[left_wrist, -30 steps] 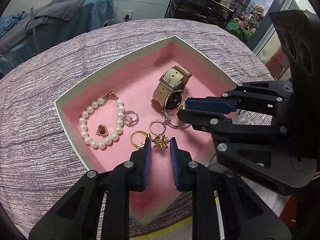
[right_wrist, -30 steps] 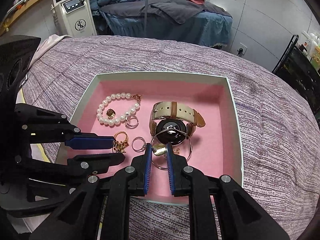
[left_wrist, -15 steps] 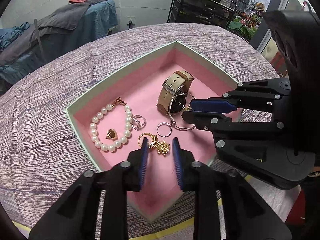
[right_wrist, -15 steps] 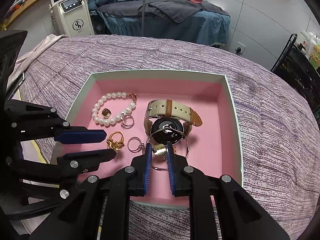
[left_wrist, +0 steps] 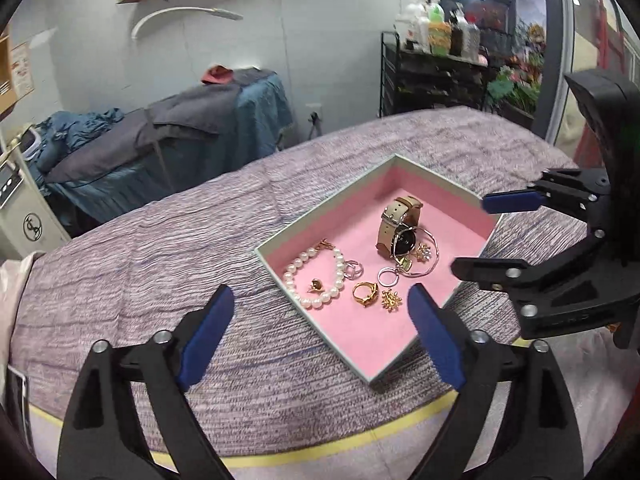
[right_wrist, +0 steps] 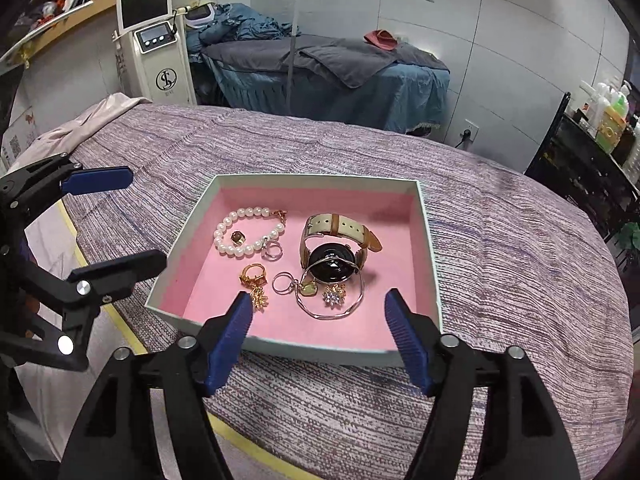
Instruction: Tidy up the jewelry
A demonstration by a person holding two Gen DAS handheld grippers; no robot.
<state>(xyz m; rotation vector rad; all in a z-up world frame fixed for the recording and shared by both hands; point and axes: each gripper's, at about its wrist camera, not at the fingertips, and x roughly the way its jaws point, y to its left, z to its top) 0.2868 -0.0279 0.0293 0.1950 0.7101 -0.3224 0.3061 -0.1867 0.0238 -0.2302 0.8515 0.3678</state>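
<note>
A pink-lined box [left_wrist: 472, 199] [right_wrist: 320, 178] sits on the purple striped cloth. Inside lie a pearl bracelet [left_wrist: 316, 276] [right_wrist: 244, 232], a beige-strap watch [left_wrist: 398, 224] [right_wrist: 332, 248], a gold ring [left_wrist: 366, 293] [right_wrist: 253, 273], a gold flower earring [left_wrist: 391, 300] [right_wrist: 259, 299], a silver bangle [right_wrist: 332, 304], a crystal earring [right_wrist: 334, 294] and silver rings [left_wrist: 386, 276]. My left gripper [left_wrist: 320, 332] [right_wrist: 108, 216] is open and empty, held back above the box's near corner. My right gripper [right_wrist: 320, 340] [left_wrist: 476, 236] is open and empty over the box's front edge.
The cloth-covered table [right_wrist: 520, 264] has a yellow tape edge [left_wrist: 320, 450]. A massage bed with blue and grey covers [right_wrist: 328, 68] stands behind, a white machine [right_wrist: 156, 56] to its left, and a black shelf with bottles [left_wrist: 436, 64] at the right.
Both grippers have opened wide and pulled back and up from the box. The gold flower earring and the small charm lie released on the pink lining.
</note>
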